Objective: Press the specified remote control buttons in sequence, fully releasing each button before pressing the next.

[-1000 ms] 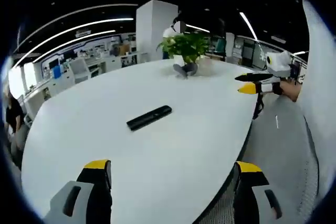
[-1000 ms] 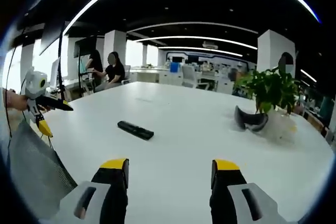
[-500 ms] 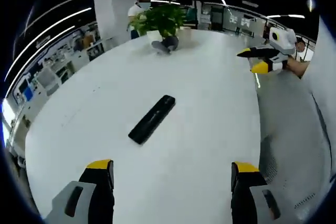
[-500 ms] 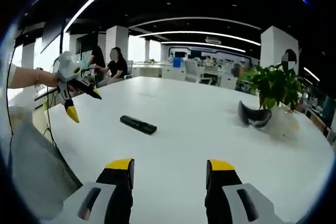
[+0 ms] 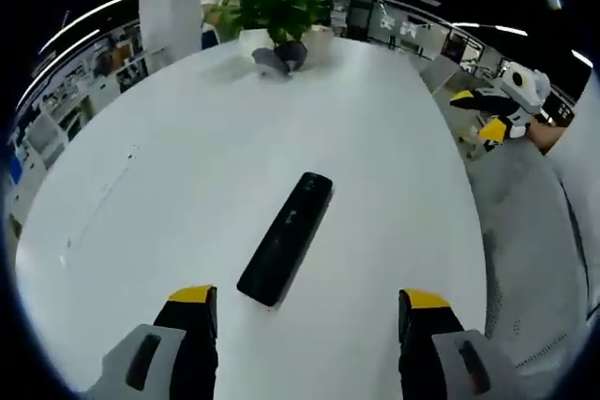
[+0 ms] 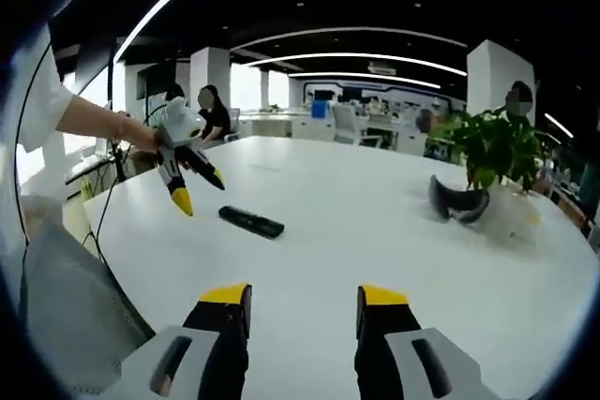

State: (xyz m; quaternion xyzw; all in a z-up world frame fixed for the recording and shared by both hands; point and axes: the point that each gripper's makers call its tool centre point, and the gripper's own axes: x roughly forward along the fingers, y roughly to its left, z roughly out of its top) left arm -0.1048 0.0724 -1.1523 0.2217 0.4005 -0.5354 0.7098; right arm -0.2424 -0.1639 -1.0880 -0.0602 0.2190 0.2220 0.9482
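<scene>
Remote control lies flat on the white table, now just beyond the left gripper, which has moved in over it, jaws spread wide and empty. The right gripper stands back from the remote, jaws a little closer together than before, still released. A potted plant sits far beyond the remote.

Bare white oval tabletop all round slim black remote control. Only obstacles: leafy green potted plant and dark curved object at far end, well apart.
</scene>
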